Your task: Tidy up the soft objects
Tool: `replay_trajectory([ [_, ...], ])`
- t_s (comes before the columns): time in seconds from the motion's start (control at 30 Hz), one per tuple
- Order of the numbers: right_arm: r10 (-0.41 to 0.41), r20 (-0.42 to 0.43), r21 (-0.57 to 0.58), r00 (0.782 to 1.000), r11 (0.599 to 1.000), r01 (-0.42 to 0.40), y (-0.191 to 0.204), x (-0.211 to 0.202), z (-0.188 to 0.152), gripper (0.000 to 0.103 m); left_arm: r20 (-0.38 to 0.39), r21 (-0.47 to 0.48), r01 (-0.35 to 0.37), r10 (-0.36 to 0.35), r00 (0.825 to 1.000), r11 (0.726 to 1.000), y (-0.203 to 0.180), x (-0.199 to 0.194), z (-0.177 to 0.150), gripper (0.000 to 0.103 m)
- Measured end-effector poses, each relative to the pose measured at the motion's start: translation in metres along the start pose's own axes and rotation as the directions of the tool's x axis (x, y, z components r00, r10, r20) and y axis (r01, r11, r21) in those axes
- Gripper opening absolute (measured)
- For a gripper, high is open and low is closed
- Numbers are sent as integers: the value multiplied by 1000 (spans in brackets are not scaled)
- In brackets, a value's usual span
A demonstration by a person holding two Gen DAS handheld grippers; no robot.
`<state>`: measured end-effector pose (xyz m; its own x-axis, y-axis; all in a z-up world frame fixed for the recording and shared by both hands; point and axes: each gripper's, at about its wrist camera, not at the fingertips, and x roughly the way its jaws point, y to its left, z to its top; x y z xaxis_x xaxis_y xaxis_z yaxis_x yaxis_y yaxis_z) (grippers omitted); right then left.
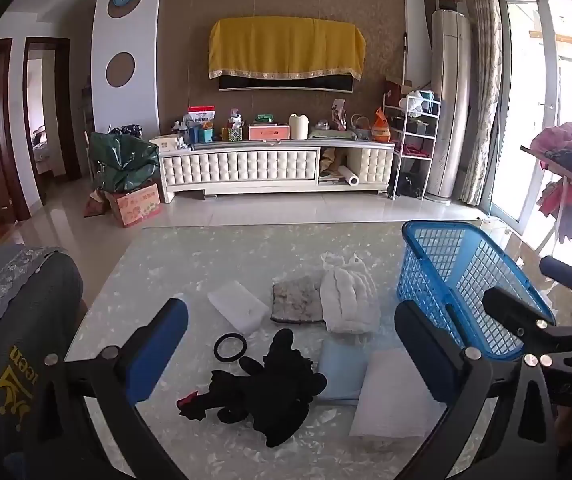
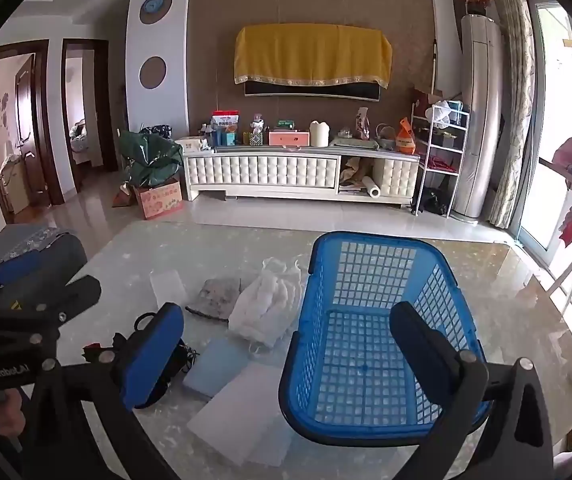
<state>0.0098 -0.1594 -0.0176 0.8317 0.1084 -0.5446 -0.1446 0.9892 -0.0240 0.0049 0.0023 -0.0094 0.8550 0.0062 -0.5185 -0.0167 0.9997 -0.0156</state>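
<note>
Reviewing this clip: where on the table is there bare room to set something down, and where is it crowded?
Free: the table strip left of the white foam piece, the far edge beyond the white fluffy bundle, and the empty blue basket. Crowded: the middle, where black plush toy, light blue pad and white pad touch or overlap.

Soft items [image 1: 269, 384] lie beside empty blue basket [image 2: 370, 248].

Left gripper [image 1: 292, 350] and right gripper [image 2: 286, 354] both gape, holding nothing
</note>
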Motion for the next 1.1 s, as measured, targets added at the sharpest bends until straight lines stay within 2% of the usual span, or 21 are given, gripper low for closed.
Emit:
replay_trajectory([
  [0.17, -5, -14, 2, 1000, 1000, 5, 2, 4, 0, 103, 2, 22, 1, -2, 1000, 1000, -5, 0, 1, 103],
  [1.1, -4, -6, 0, 1000, 1000, 4, 4, 2, 0, 103, -10, 14, 16, -16, 1000, 1000, -5, -3, 3, 103],
])
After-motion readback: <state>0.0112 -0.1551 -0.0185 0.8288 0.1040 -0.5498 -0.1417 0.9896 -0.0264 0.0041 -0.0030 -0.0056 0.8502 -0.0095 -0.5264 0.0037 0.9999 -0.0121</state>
